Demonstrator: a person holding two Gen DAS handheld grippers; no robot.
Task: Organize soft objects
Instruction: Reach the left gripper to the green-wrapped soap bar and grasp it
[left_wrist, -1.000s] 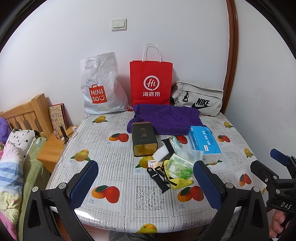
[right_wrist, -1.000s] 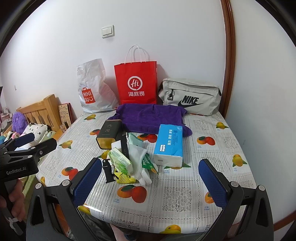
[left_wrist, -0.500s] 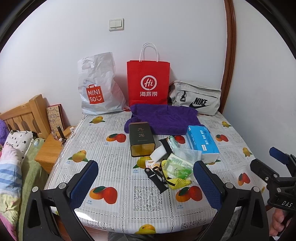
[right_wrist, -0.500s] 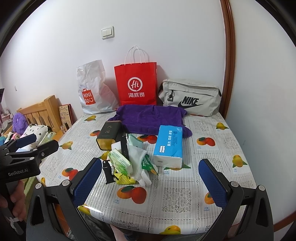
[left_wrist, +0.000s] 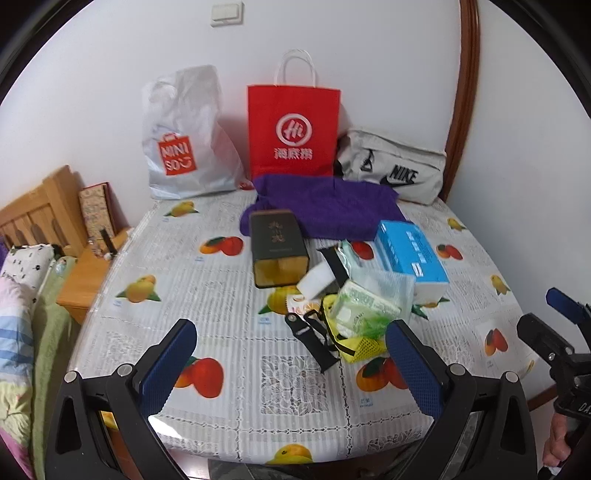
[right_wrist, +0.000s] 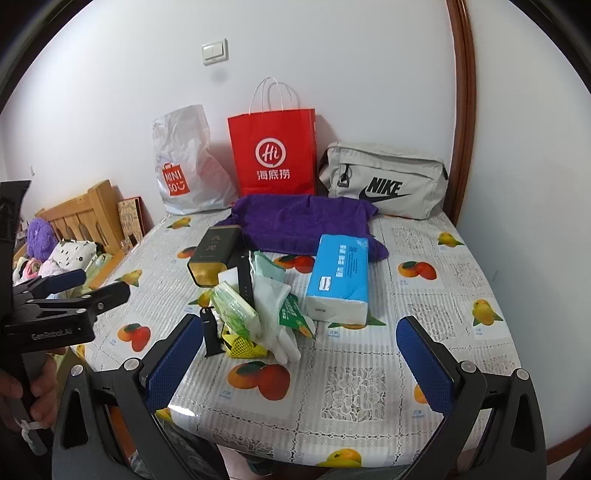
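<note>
A purple cloth (left_wrist: 325, 210) (right_wrist: 303, 221) lies at the back of the table. In front of it sit a blue tissue pack (left_wrist: 410, 254) (right_wrist: 340, 277), a green wet-wipe pack (left_wrist: 365, 306) (right_wrist: 236, 306), a white glove (right_wrist: 275, 306), a yellow mesh pouch (left_wrist: 360, 347) (right_wrist: 242, 345) and a black strap (left_wrist: 314, 341). A dark tea box (left_wrist: 277, 247) (right_wrist: 214, 254) lies beside them. My left gripper (left_wrist: 291, 369) is open and empty above the table's near edge. My right gripper (right_wrist: 303, 363) is open and empty, also at the near edge.
A white Miniso bag (left_wrist: 184, 140), a red paper bag (left_wrist: 293, 129) and a grey Nike pouch (left_wrist: 391, 173) stand against the back wall. A wooden headboard (left_wrist: 37, 214) and bedding (left_wrist: 22, 295) are on the left. The wall is close on the right.
The left view has shifted slightly and moved a little nearer the table. The right view has barely changed. Both grippers stay open and nothing on the table moved.
</note>
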